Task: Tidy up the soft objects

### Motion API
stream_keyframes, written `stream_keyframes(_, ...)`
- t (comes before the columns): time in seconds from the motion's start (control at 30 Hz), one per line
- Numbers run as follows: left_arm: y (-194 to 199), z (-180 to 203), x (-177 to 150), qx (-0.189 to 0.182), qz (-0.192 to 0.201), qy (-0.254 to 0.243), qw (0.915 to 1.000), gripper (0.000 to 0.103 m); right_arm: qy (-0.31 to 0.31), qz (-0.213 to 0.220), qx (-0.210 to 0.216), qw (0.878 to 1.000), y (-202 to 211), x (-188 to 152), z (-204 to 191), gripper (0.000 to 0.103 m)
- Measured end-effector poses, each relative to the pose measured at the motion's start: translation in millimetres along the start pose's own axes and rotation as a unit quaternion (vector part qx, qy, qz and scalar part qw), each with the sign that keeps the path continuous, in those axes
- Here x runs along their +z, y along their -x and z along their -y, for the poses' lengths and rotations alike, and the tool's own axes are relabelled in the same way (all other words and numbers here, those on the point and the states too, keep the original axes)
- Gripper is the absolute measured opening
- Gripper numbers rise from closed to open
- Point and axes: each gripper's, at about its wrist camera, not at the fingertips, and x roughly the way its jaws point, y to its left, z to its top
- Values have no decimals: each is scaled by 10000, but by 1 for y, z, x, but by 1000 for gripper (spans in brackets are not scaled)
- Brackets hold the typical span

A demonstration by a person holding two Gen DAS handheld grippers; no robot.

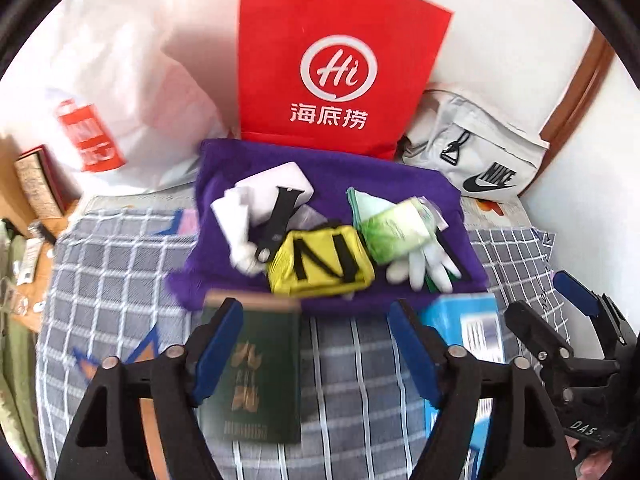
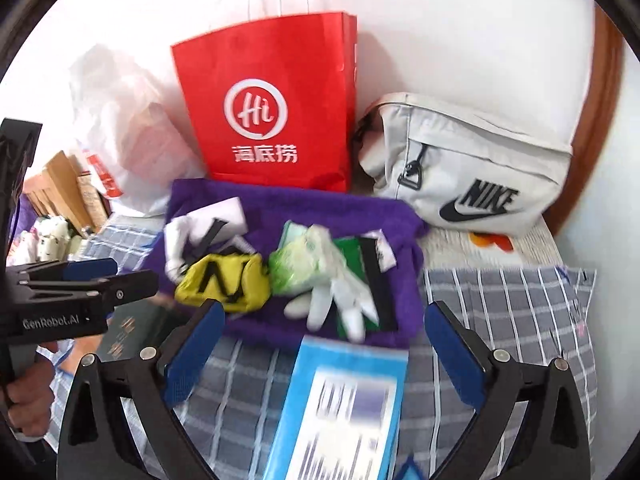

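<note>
A purple towel (image 1: 332, 176) (image 2: 280, 204) lies spread on the checked bed sheet (image 1: 120, 280). On it sit a yellow pouch (image 1: 320, 264) (image 2: 224, 280), a white glove (image 1: 420, 268) (image 2: 336, 300), a green tissue pack (image 1: 396, 232) (image 2: 296, 264), a white cloth (image 1: 232, 220) and a black strap (image 1: 276, 224). My left gripper (image 1: 316, 344) (image 2: 120, 276) hangs open above a dark green booklet (image 1: 256, 380), holding nothing. Open too, my right gripper (image 2: 326, 350) (image 1: 556, 308) hovers over a blue box (image 2: 340, 412) (image 1: 468, 332) without touching it.
A red paper bag (image 1: 336, 60) (image 2: 272, 100) stands behind the towel against the white wall. Beside it on the right lies a grey Nike bag (image 1: 476, 156) (image 2: 468, 168), and on the left a white plastic bag (image 1: 120, 80). Boxes and clutter (image 1: 36, 188) crowd the left bedside.
</note>
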Motion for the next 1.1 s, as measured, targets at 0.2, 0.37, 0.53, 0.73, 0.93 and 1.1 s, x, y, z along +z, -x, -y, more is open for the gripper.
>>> stream_keyframes(0.2, 60, 5, -47, 1, 415, 144, 9990, 92, -48, 307, -131, 9994, 62, -43, -11, 103)
stream_keyframes(0.37, 101, 14, -84, 177, 636, 16, 9978, 102, -164, 311, -39, 9994, 98, -77, -15, 103)
stream_keyframes(0.53, 136, 24, -122, 525, 811, -139, 9952, 102, -287, 344, -85, 9990, 135, -109, -15, 103)
stream_keyframes(0.73, 168, 31, -155, 614, 1000, -163, 9930, 102, -353, 429, -269, 9981, 179, -137, -14, 103)
stream_keyframes(0.93, 196, 35, -170, 640, 1220, -156, 9903, 102, -369, 603, -274, 9971, 209, -152, -12, 103)
stream_keyframes(1.1, 207, 35, -176, 629, 1320, -133, 9892, 102, -333, 703, -279, 9966, 224, -158, -15, 103)
